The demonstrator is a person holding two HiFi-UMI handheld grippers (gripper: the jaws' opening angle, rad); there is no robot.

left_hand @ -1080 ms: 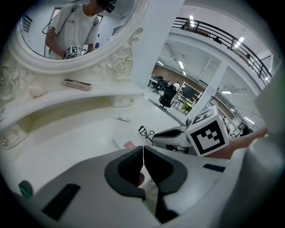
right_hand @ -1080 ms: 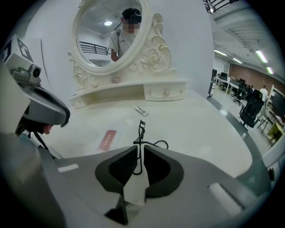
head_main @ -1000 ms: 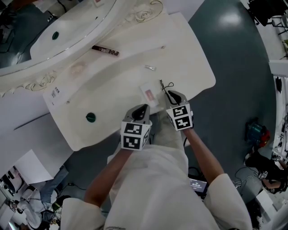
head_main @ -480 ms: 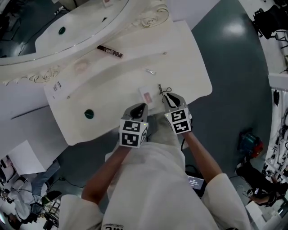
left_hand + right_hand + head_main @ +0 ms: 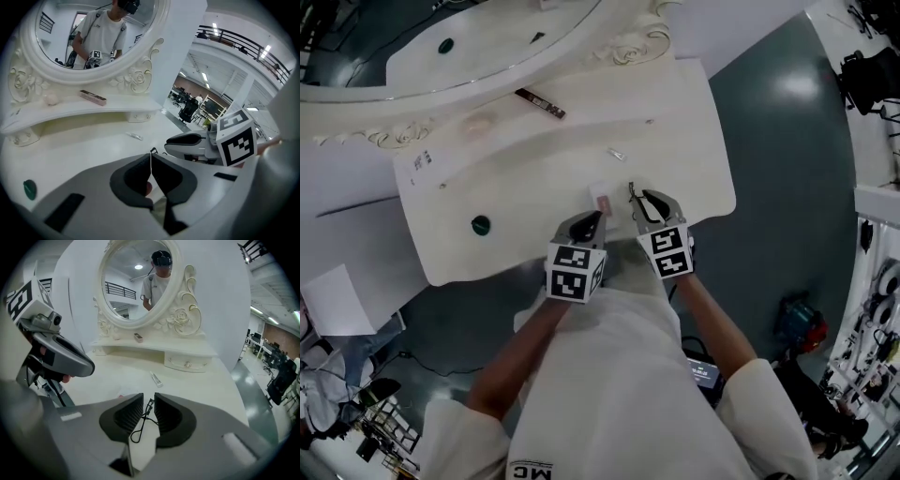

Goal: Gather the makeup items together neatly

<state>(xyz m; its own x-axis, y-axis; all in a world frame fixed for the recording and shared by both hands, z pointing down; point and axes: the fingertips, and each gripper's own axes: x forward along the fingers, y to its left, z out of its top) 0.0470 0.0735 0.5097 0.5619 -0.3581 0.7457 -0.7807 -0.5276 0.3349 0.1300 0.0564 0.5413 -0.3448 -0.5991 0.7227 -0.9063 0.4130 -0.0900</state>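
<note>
Left gripper (image 5: 150, 158): jaws together, only a white sliver between the pads, nothing held. Right gripper (image 5: 149, 399) close beside it: jaws a little apart, just been opening. Black eyelash curler (image 5: 150, 405) sits in the gap, loop handles toward the camera, and the pads are not clamping it. Both gripper tips are over the near edge of the white table (image 5: 516, 187). Just past the left gripper's tip a white packet (image 5: 601, 196) with a pink patch lies flat, beside the curler. Farther on, 1 small tube (image 5: 616, 153) mid-table. Green round piece (image 5: 480, 225) well off to the left. Back shelf holds 2 things: dark stick (image 5: 541, 103), pale pink puff (image 5: 476, 124). Oval mirror (image 5: 441, 37) behind.
</note>
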